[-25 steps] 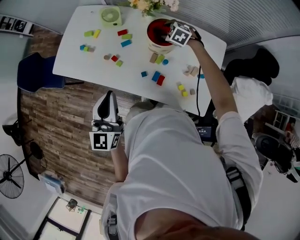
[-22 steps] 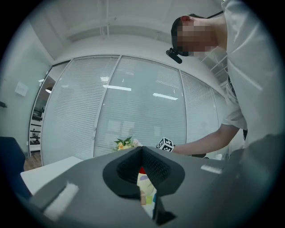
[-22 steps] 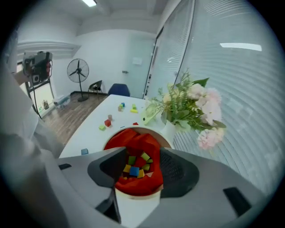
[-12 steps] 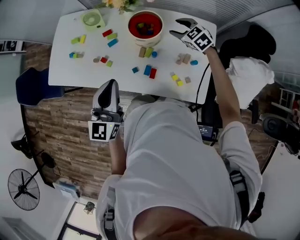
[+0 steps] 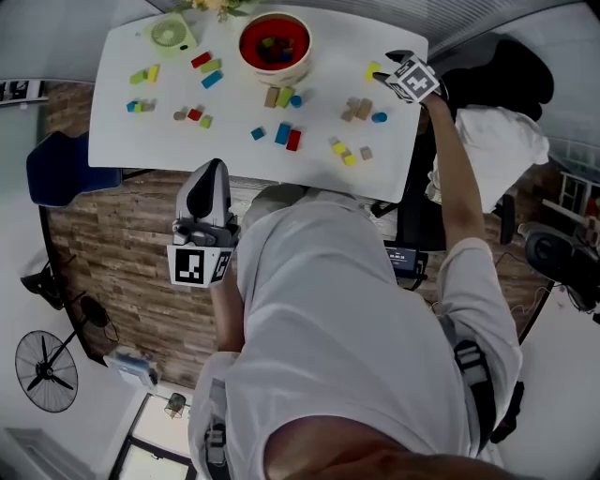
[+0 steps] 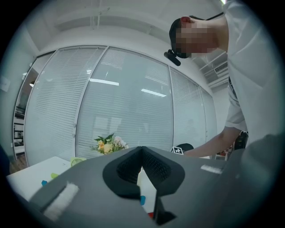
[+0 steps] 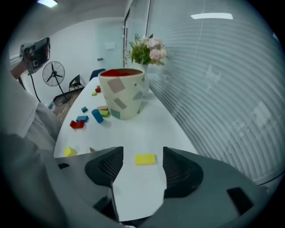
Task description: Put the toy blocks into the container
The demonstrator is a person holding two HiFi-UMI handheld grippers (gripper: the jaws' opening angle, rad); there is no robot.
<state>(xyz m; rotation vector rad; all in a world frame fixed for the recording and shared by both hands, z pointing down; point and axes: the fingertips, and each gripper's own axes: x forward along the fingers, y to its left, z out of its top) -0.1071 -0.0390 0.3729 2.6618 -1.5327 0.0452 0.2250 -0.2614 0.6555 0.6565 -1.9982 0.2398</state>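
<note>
A red-lined bowl (image 5: 275,45) with several blocks in it stands at the far edge of the white table (image 5: 319,173). Loose coloured blocks lie all over the table top. At the table's right end my right gripper (image 5: 386,70) points down with its jaws open; they have just been opening. A flat yellow block (image 7: 145,159) lies on the table between the right gripper's (image 7: 142,153) jaws, untouched; the patterned bowl (image 7: 121,93) stands beyond it. My left gripper (image 5: 212,172) hangs off the table's near edge, over the wooden floor. Its (image 6: 141,150) jaws are shut and hold nothing.
A small green fan (image 5: 169,35) and flowers (image 5: 216,5) stand at the table's far left. A blue chair (image 5: 56,169) is left of the table. A black chair with a white cloth (image 5: 497,141) is at the right. A floor fan (image 5: 47,370) stands lower left.
My right gripper left the space over the bowl, swung to the table's right end and came down over the yellow block. The left gripper stayed near the table's front edge.
</note>
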